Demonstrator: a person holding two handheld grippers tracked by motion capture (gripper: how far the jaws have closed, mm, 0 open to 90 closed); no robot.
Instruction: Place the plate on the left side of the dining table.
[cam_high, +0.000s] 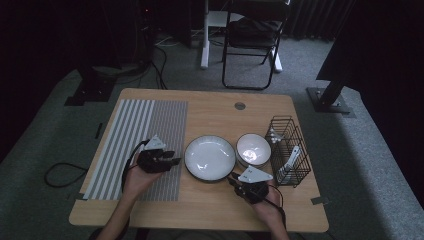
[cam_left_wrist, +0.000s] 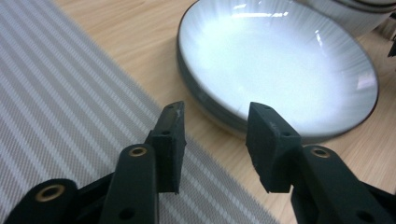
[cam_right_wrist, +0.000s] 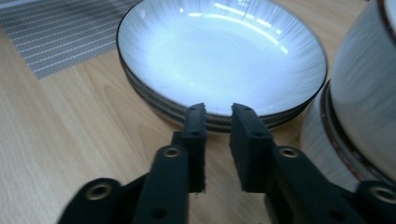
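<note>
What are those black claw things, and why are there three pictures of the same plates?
A person sits at a wooden table and holds a pinching tool, called a gripper, in each hand. The high view looks down from above: the left gripper is over a striped mat, the right gripper is near the table's front edge. The other two pictures come from small cameras riding on the grippers, so you see their black jaws up close. Both point at the stacked plates in the middle. Beside those are stacked bowls and a wire basket. In both close-up pictures the jaws stand apart with nothing between them, so nothing is held.
</note>
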